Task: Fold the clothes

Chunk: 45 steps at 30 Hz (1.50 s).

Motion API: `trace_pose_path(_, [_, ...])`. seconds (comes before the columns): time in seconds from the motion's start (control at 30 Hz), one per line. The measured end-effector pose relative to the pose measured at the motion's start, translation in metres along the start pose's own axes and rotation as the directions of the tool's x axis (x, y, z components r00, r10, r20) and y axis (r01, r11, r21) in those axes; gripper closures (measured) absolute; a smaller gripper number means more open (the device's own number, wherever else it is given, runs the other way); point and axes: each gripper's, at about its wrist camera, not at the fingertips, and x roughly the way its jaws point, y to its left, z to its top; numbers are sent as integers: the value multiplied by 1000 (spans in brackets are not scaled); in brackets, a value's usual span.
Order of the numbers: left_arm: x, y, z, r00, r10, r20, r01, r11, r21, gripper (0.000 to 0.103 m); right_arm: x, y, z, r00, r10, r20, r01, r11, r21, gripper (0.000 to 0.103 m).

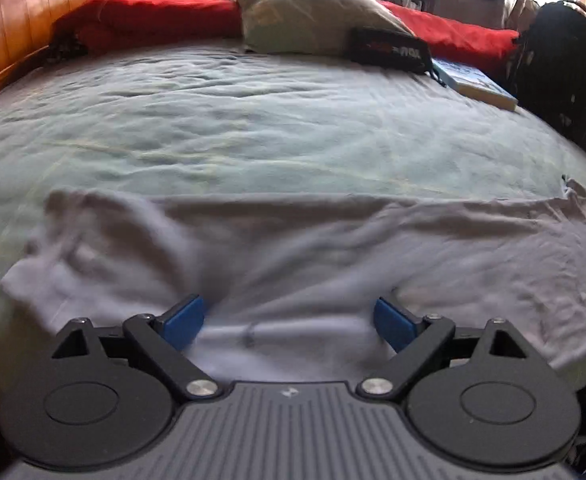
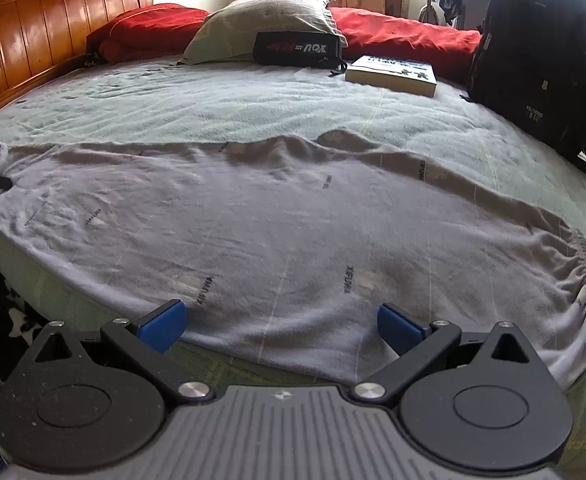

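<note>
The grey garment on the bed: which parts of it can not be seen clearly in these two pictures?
- Left wrist view: the grey garment is smeared by motion blur near the left claw; its folds are unclear.
- Right wrist view: its near edge is hidden behind the right claw.
- Right wrist view: the small dark print is too small to read.

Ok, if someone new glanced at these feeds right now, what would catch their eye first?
Probably the grey garment spread flat across the near part of the bed, its gathered waistband at the right end. Next, the red bedding along the far side behind a pale pillow, then the black backpack at the far right. Both tools, left and right, hang open over the garment's near edge.
</note>
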Motion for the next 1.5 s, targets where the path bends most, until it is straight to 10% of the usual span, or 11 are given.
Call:
trace_pose_path(0.97, [7, 81, 32, 994, 12, 111, 2, 993, -120, 11, -1, 13, 23, 999, -12, 32, 11, 999, 49, 0])
trace_pose_path(1.2, [6, 40, 11, 999, 5, 52, -11, 993, 115, 9, 11, 20, 21, 1000, -15, 8, 15, 1000, 22, 0])
trace_pose_path(1.5, [-23, 28, 3, 993, 86, 82, -93, 992, 82, 8, 18, 16, 16, 1000, -10, -22, 10, 1000, 10, 0])
